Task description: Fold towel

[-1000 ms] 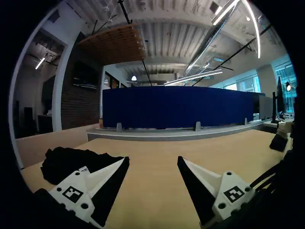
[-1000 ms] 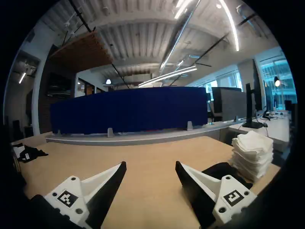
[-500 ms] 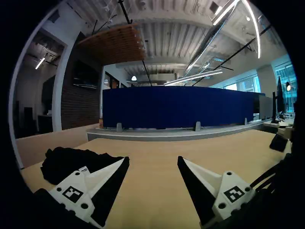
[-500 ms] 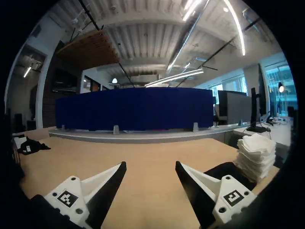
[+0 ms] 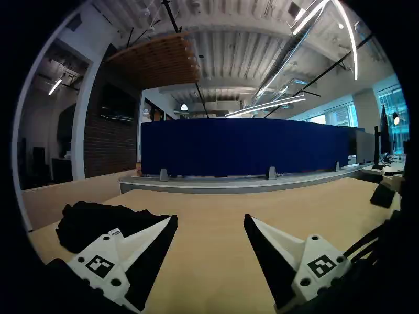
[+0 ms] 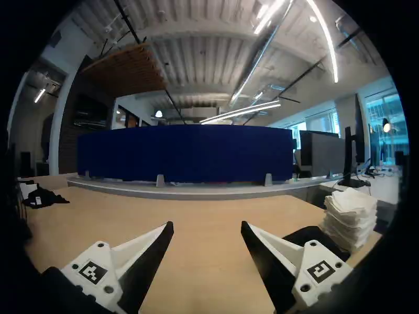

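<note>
A crumpled black towel lies on the wooden table at the left, partly behind the left finger of my left gripper, which is open and holds nothing. The same black towel appears far left in the right gripper view. My right gripper is open and empty above the table. A stack of folded white towels stands at the right, with a dark cloth at its foot, behind the right finger.
A long blue divider on a grey ledge closes off the table's far edge. A dark object sits at the right edge in the left gripper view. A monitor stands on a desk beyond the white stack.
The right gripper's camera has tilted up and shifted slightly, so the table and white stack sit lower in its view. The left gripper has not moved.
</note>
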### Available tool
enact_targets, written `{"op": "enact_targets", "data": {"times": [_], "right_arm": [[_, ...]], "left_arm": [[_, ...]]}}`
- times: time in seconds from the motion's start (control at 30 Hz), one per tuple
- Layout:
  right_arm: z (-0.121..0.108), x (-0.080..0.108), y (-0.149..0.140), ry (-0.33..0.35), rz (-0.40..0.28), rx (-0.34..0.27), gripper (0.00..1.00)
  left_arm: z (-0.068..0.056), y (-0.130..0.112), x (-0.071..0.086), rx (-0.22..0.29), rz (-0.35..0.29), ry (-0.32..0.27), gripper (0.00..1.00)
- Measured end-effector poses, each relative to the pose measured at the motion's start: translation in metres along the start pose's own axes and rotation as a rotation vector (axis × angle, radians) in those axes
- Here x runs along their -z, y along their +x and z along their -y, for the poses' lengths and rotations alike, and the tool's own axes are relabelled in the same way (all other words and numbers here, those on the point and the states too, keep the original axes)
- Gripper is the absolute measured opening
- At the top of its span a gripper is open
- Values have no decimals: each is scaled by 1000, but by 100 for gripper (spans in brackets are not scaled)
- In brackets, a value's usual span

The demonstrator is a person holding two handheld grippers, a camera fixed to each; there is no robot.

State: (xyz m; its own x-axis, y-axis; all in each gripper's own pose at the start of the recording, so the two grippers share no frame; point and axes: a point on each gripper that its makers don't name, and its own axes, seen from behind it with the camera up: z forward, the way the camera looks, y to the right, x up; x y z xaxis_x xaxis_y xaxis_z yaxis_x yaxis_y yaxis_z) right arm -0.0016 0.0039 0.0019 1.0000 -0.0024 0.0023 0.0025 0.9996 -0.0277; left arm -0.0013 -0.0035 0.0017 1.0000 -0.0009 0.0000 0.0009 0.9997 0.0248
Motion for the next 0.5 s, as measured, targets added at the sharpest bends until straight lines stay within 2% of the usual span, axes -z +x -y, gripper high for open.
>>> {"op": "enact_targets", "data": {"times": [0.5], "right_arm": [[3, 2, 1, 19, -2, -2, 100]], "left_arm": [[0, 0, 0, 0, 0, 0, 94]]}}
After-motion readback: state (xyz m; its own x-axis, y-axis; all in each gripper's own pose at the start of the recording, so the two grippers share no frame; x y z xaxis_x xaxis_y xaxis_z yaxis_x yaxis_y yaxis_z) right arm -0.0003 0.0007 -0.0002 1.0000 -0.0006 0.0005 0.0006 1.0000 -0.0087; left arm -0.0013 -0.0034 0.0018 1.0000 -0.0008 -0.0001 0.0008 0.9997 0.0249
